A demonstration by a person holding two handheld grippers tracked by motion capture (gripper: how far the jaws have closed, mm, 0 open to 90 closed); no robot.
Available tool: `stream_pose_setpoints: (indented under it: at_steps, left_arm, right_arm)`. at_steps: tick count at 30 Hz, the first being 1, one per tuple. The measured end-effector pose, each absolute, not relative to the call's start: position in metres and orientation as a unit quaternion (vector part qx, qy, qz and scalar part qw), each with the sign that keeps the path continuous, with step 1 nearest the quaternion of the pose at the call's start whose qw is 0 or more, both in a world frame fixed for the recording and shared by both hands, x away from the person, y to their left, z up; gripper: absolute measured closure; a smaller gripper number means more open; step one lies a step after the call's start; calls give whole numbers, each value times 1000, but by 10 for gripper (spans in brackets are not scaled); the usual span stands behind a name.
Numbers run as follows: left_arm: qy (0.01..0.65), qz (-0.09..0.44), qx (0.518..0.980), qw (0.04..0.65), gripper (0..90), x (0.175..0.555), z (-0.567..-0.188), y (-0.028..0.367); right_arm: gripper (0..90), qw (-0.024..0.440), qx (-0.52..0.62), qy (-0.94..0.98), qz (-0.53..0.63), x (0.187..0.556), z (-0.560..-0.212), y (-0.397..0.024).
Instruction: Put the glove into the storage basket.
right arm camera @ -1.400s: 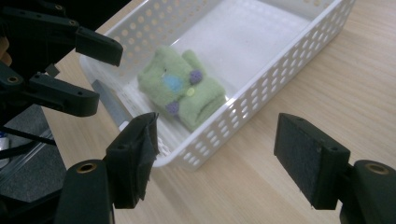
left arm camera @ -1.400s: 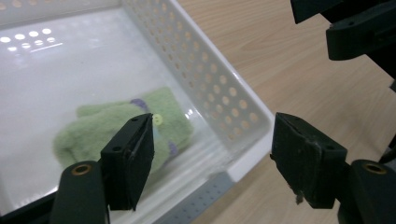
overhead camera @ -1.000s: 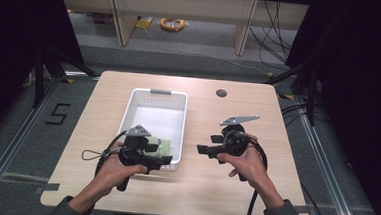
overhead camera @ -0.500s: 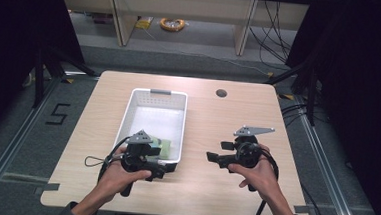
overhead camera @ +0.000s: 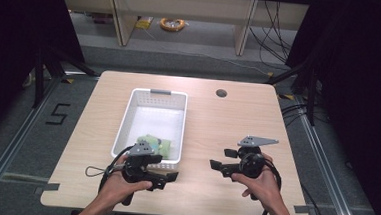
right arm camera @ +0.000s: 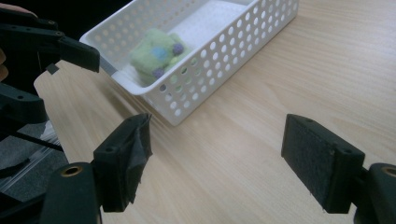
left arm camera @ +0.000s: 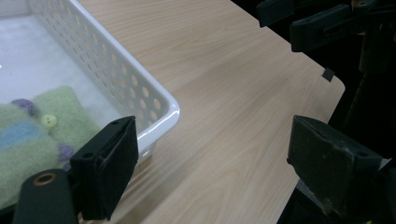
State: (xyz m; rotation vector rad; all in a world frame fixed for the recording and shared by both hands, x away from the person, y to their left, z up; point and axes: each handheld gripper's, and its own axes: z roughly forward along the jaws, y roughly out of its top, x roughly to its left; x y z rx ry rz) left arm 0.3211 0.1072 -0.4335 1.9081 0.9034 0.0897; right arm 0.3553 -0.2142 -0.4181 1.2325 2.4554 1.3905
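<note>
high view shows us at the near edge of the table (overhead camera: pixel 238 115), a gripper in each hand. our left gripper (overhead camera: pixel 166 178) sits just in front of the white basket (overhead camera: pixel 127 118), near its front wall, and our right gripper (overhead camera: pixel 218 159) hovers well apart from it over bare wood. both pairs of jaws stand wide open and hold nothing; each gripper view shows table between the pads.

the thing we care about, a green felt piece (right arm camera: pixel 156 53) with a pale blue patch and small purple bobbles, lies inside the basket at its near end, against the front wall.

as we judge it, the main risk is the basket itself. it looks light, and the left jaw stands right by its near corner, so any careless swing could knock or slide it across the table. reaching in from this low angle, we could catch the rim instead of the felt and tip the basket. the felt is soft and flat, so a shallow pinch might slip off it
</note>
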Motion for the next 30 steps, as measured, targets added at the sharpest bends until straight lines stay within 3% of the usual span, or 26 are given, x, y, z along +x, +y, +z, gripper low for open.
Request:
stream_pose_setpoints:
  at_steps: [25, 26, 30]
  left_arm:
    - [357, 51, 799, 480, 157, 292, -461, 108]
    - [359, 53, 801, 477, 157, 291, -461, 108]
    - [357, 51, 803, 476, 157, 289, -466, 108]
  right_arm:
    - [203, 31, 384, 797, 465, 327, -448, -230]
    - [203, 15, 401, 791, 462, 324, -448, -229]
    - [201, 33, 384, 799, 462, 324, -453, -233]
